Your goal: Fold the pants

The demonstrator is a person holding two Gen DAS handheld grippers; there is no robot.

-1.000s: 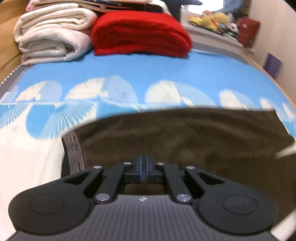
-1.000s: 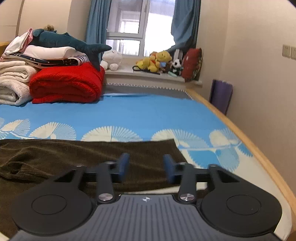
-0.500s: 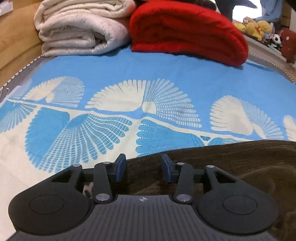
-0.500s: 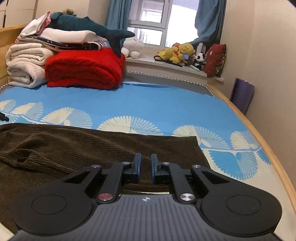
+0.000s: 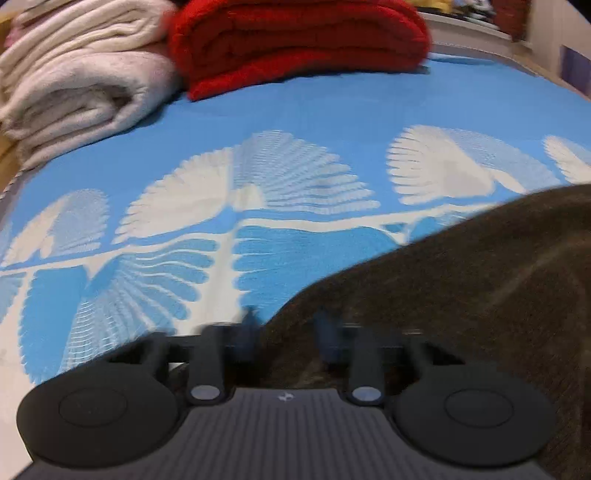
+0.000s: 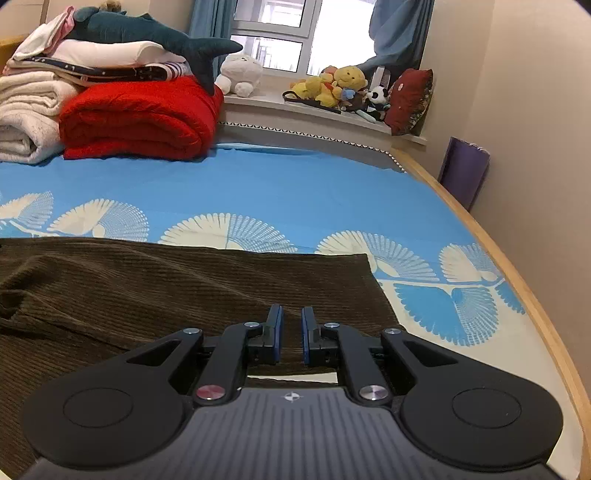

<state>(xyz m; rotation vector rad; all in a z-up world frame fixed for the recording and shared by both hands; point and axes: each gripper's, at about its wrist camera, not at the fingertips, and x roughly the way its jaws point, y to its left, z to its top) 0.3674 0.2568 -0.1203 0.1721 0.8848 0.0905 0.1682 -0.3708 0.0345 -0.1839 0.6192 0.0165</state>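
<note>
Brown corduroy pants [image 6: 166, 280] lie flat across the blue fan-patterned bedsheet [image 6: 258, 184]. My right gripper [image 6: 290, 332] sits low over the leg end near the hem. Its blue pads stand a narrow gap apart with brown fabric between them, shut on the pants. The left wrist view is blurred. There my left gripper [image 5: 286, 328] is at the left edge of the pants [image 5: 461, 288]. Its jaws are closing with that edge between them, and the pads are still apart.
A folded red blanket [image 6: 140, 118] and rolled white blankets [image 6: 26, 110] are stacked at the head of the bed, with a shark plush [image 6: 147, 29] on top. Stuffed toys [image 6: 332, 85] line the windowsill. The wooden bed edge [image 6: 517, 273] runs along the right wall.
The left gripper dropped and slid left to the pants' edge, opening from shut and then narrowing. The right jaws closed from wide apart to a narrow gap over the hem.
</note>
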